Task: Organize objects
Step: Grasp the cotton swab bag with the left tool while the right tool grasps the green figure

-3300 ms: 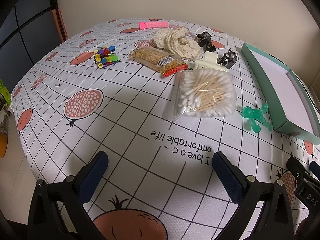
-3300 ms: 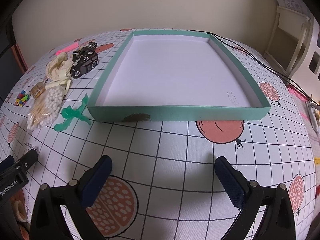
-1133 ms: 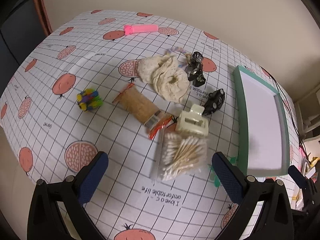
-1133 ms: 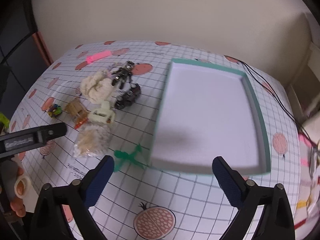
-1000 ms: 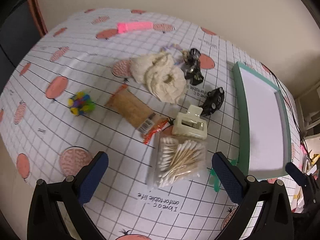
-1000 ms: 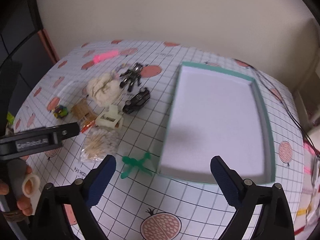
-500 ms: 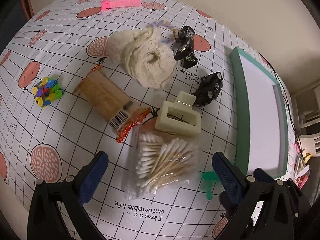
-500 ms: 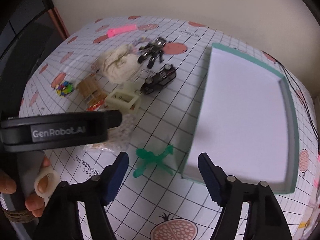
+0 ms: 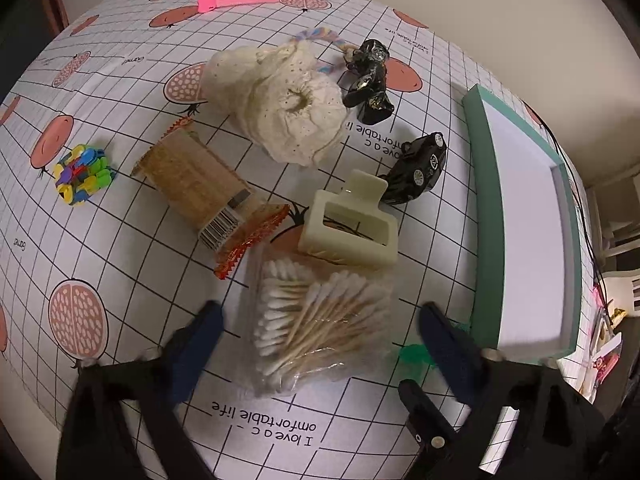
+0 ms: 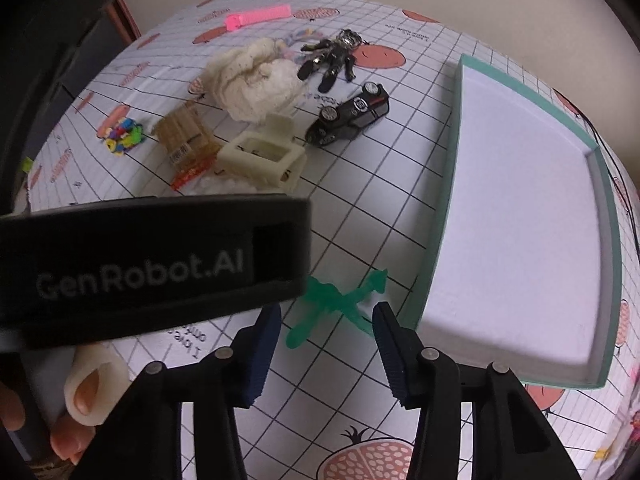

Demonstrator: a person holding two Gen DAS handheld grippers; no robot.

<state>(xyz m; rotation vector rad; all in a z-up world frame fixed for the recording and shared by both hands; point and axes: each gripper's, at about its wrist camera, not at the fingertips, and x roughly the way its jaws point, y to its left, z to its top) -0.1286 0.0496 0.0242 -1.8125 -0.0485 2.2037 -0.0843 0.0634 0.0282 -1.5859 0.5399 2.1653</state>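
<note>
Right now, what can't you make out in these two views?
- Cotton swab bag: right wrist view, almost all behind the left gripper's body.
- Green toy: left wrist view, mostly behind the left gripper finger.
- Tray: far corner cut off, both views.
- Right gripper: contact with green toy unclear.

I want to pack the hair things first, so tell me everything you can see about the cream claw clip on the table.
The claw clip is cream-coloured, apparently matte plastic, with a rectangular open frame and a flared handle tab at its far end. It lies on its side on the pomegranate-print tablecloth, amid the clutter. The bag of cotton swabs lies against its near edge, the black toy car just beyond its tab; whether they touch is unclear. Neither tool touches it.
</note>
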